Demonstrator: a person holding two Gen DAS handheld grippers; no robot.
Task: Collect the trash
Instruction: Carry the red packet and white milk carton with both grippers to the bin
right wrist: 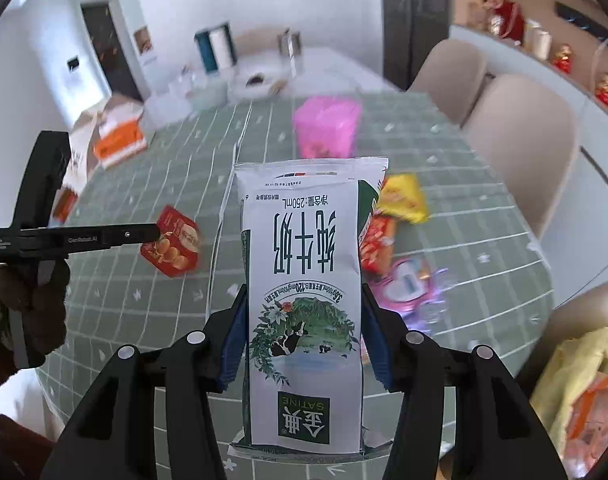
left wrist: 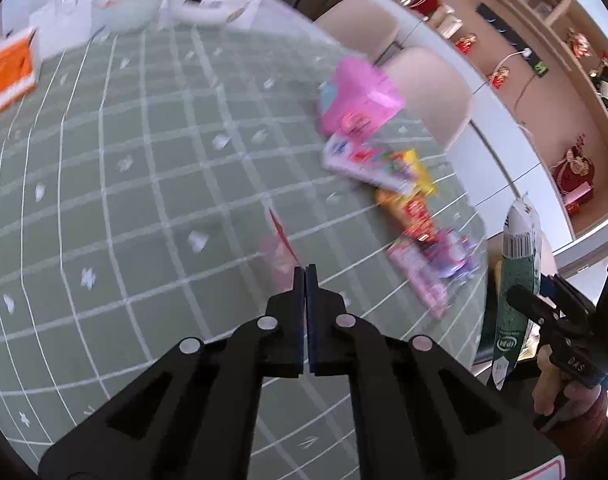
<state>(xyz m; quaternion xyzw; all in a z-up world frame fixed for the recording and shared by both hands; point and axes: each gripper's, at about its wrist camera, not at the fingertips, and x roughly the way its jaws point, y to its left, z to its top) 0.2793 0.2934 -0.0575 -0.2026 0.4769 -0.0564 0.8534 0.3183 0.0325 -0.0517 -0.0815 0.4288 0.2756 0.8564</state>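
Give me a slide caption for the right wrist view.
Right gripper clamps a milk carton above the green checked table strewn with snack wrappers.

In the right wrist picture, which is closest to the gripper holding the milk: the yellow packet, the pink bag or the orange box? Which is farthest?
From the right gripper, shut on the milk carton:
1. Yellow packet, just right of the carton.
2. Pink bag, straight ahead, mid-table.
3. Orange box, far left edge.

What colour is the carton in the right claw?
Mostly white with green artwork, the milk carton shows best in the right wrist view.
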